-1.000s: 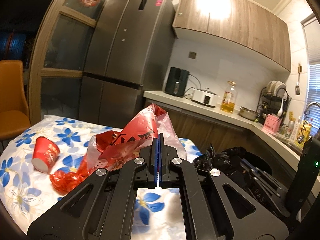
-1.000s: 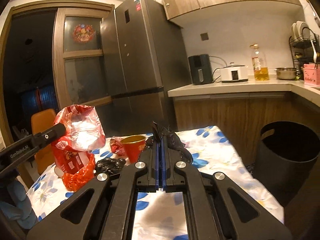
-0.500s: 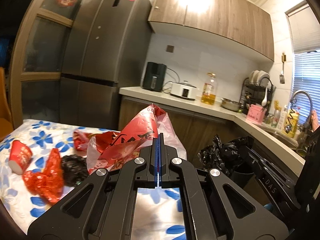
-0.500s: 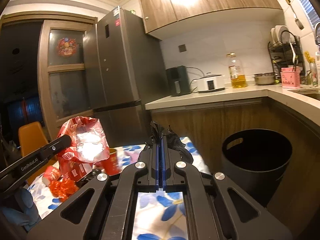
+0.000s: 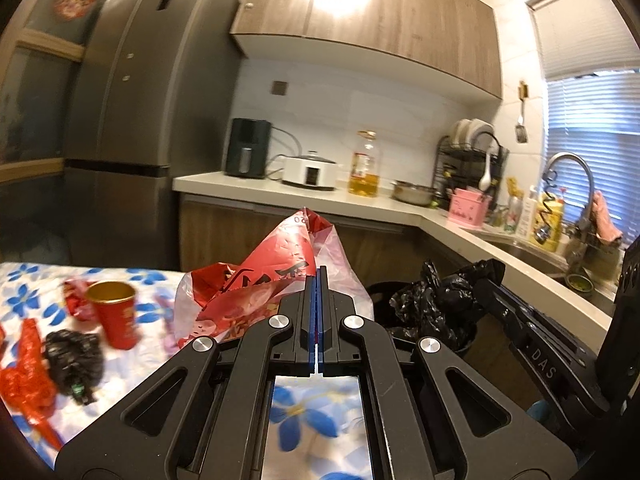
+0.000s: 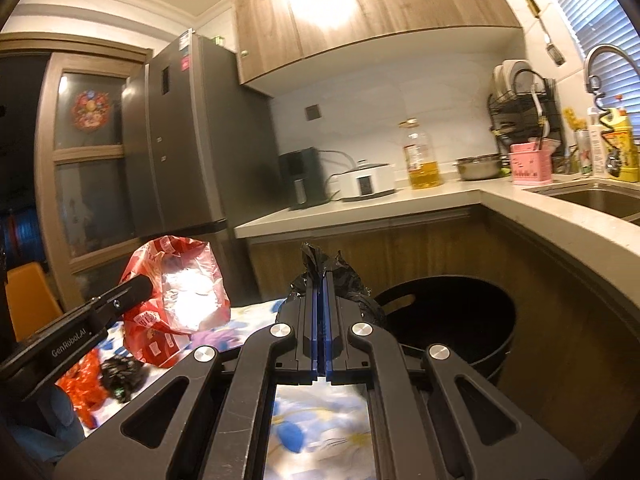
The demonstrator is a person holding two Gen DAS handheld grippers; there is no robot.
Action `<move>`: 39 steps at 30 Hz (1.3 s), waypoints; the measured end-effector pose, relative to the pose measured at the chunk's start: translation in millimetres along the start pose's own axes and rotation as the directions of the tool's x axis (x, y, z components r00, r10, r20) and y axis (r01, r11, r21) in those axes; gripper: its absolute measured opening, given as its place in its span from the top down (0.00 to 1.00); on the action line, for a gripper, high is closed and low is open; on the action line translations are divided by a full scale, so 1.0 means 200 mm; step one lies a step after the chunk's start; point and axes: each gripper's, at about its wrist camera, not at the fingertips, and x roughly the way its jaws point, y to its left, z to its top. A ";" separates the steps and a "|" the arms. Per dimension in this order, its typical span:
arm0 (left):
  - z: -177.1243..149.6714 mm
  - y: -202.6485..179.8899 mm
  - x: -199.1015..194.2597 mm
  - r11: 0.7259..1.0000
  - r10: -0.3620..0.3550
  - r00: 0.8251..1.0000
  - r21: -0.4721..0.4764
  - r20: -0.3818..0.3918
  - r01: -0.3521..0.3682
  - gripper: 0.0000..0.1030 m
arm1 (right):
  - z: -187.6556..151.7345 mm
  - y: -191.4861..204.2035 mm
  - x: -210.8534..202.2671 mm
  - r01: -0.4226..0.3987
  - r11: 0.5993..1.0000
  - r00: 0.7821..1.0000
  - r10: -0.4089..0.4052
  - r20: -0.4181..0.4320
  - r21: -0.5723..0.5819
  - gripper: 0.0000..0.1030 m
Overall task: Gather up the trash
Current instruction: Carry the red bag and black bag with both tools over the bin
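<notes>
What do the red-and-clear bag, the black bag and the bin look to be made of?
Red-and-clear bag, shut in the left claw: thin glossy plastic film, creased, partly see-through, reflecting light.
Black bag, shut in the right claw: thin opaque plastic film, crumpled, faint sheen.
Bin: probably rigid matte black plastic, with a smooth moulded rim and a cut-out handle.

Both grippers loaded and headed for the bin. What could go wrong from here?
1. The left gripper pinches only an edge of the red-and-clear bag; the thin film may slip out short of the black bin.
2. The right gripper holds just a crumpled corner of the black bag, which could tear free.
3. The red cup stands upright near the trailing bag and may get knocked over.
</notes>
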 end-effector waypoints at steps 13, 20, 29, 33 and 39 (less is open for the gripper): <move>0.04 -0.33 0.34 0.990 -0.132 0.991 0.056 -0.017 0.132 1.00 | 0.09 -0.33 0.08 0.147 0.988 0.989 -0.148 0.022 0.044 0.97; -0.01 -0.42 0.52 0.985 -0.161 0.985 0.059 -0.059 0.165 1.00 | 0.09 -0.43 0.14 0.177 0.983 0.984 -0.178 0.016 0.041 0.97; -0.06 -0.46 0.66 0.980 -0.190 0.977 0.048 -0.095 0.195 1.00 | 0.08 -0.50 0.22 0.192 0.980 0.981 -0.192 -0.004 0.052 0.97; -0.07 -0.46 0.71 0.979 -0.195 0.975 0.043 -0.105 0.200 1.00 | 0.07 -0.50 0.26 0.194 0.980 0.981 -0.193 -0.014 0.052 0.97; -0.08 -0.45 0.77 0.975 -0.215 0.969 0.029 -0.120 0.220 1.00 | 0.07 -0.51 0.30 0.199 0.979 0.980 -0.198 -0.021 0.046 0.97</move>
